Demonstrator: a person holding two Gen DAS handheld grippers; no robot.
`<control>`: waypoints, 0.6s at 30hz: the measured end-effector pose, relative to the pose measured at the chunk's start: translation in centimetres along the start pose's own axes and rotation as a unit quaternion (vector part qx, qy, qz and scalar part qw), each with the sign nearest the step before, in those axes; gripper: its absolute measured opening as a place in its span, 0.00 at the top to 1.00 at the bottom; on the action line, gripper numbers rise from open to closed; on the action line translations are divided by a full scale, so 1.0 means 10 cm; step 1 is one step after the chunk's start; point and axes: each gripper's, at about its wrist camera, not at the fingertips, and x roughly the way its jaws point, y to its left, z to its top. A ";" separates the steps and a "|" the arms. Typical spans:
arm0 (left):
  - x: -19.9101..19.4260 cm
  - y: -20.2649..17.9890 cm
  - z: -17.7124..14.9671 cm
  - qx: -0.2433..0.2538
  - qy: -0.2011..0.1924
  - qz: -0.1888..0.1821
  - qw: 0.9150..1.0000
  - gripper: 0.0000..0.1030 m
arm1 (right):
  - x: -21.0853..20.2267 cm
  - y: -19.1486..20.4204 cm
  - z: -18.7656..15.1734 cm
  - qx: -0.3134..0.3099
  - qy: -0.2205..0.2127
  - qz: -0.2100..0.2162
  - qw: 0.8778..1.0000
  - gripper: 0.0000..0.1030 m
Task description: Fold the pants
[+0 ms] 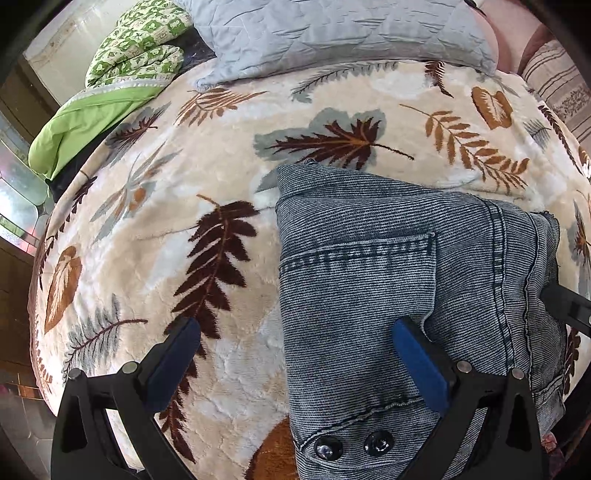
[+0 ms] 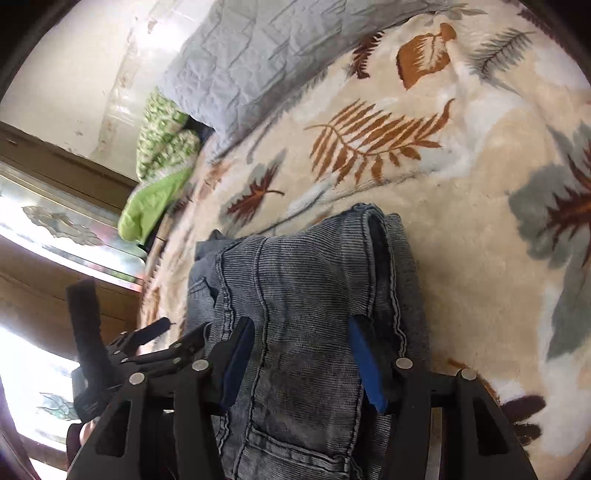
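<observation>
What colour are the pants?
Faded blue-grey ribbed denim pants, clearest in the left wrist view.

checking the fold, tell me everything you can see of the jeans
The jeans are faded grey-blue denim with dark seams, a pocket and two metal snaps, folded into a thick bundle with layered edges. They lie on the leaf-print blanket. The left tongs are open, one pad resting on them; the right tongs straddle the bundle.

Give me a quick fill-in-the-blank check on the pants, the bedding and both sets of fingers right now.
1. The folded pants are made of grey-blue ____.
2. The blanket under them is printed with ____.
3. The left gripper has its fingers ____, holding nothing.
4. The bundle beside the grey quilt is coloured ____.

Missing words: denim; leaves; open; green
</observation>
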 end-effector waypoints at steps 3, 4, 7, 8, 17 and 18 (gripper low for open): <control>-0.04 -0.04 -0.02 0.000 -0.002 0.016 1.000 0.00 | -0.06 -0.08 -0.06 0.004 0.002 0.026 1.000 0.44; -0.06 -0.06 -0.02 0.000 -0.004 0.024 1.000 0.00 | -0.08 -0.10 -0.07 0.003 0.005 0.032 0.999 0.44; -0.07 -0.13 -0.03 0.004 -0.008 0.049 0.999 0.00 | -0.15 -0.18 -0.14 -0.005 0.009 0.039 0.999 0.44; -0.07 -0.14 -0.02 0.004 -0.007 0.054 0.999 0.00 | -0.14 -0.22 -0.17 -0.005 0.016 0.043 0.999 0.44; -0.05 -0.07 -0.02 -0.043 0.005 0.046 0.998 0.00 | -0.12 -0.27 -0.16 -0.019 0.031 0.065 0.997 0.44; -0.05 -0.08 -0.01 -0.044 0.006 0.046 0.998 0.00 | -0.12 -0.26 -0.15 -0.022 0.033 0.064 0.997 0.44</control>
